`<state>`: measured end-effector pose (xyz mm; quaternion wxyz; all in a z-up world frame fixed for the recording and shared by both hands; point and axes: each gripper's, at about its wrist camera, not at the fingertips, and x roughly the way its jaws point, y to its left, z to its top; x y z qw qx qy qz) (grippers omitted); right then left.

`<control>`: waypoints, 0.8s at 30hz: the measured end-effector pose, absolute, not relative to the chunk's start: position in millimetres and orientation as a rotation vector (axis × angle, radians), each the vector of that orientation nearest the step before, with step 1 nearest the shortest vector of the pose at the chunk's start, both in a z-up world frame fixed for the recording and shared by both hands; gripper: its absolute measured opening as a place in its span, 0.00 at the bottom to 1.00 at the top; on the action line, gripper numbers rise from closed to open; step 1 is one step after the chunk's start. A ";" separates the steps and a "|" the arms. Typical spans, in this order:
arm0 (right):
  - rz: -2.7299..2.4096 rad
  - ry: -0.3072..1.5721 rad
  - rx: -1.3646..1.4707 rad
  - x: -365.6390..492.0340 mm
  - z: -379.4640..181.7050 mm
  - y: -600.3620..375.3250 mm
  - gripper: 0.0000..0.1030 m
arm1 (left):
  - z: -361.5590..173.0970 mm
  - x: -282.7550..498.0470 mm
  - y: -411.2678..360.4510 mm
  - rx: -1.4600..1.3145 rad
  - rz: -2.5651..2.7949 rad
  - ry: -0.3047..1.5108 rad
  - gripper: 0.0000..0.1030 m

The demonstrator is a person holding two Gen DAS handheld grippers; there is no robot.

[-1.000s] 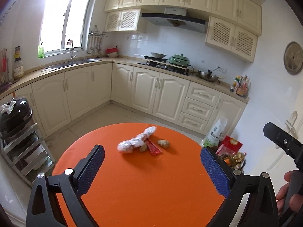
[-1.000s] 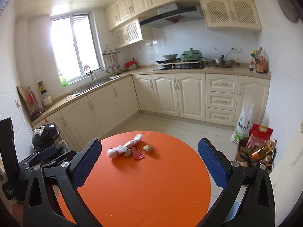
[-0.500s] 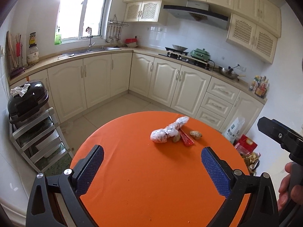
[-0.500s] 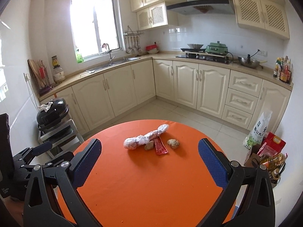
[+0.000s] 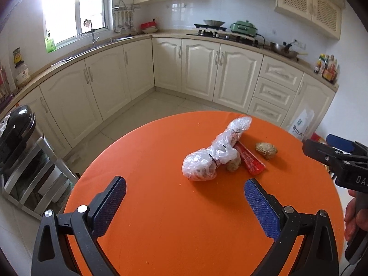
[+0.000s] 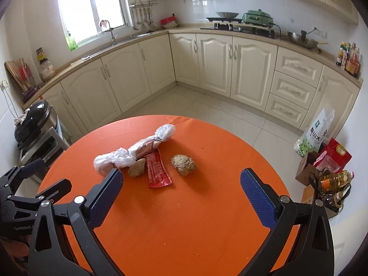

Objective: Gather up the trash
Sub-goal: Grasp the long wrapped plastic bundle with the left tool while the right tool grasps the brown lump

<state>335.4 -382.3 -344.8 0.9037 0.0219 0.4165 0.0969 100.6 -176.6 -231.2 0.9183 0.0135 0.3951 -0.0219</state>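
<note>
1. Left wrist view: the left gripper (image 5: 185, 199) hangs over the near part of a round orange table (image 5: 161, 230), its blue-padded jaws spread wide apart with nothing between them.
2. Ahead of it lies a crumpled clear plastic bag (image 5: 216, 154), twisted into a long lumpy roll and bulging at its near end.
3. A small tan lump of crumpled trash (image 5: 233, 163) touches the bag's right side, and a flat red wrapper (image 5: 249, 161) lies just beside it.
4. A second brownish crumpled lump (image 5: 266, 150) sits apart, right of the wrapper.
5. At the right edge, a hand (image 5: 354, 220) holds the other tool's handle.
6. Right wrist view: the right gripper (image 6: 180, 187) also stands wide open and empty, above the table (image 6: 184, 230).
7. Its left pad overlaps the near end of the bag (image 6: 133, 151) in this view; I cannot tell whether they touch.
8. The wrapper (image 6: 157, 169) and the lone lump (image 6: 183, 164) lie between the pads, farther off.
</note>
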 end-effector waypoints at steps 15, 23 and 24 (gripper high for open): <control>0.228 1.009 -0.034 402.6 -424.7 -371.0 0.72 | -295.3 259.3 -232.2 0.316 -0.153 0.938 0.98; 0.256 1.016 -0.091 408.6 -434.4 -356.3 0.43 | -308.6 313.4 -230.6 0.237 -0.278 0.987 0.65; 0.261 1.014 -0.083 409.3 -434.3 -357.4 0.37 | -311.2 321.5 -229.2 0.201 -0.301 1.009 0.52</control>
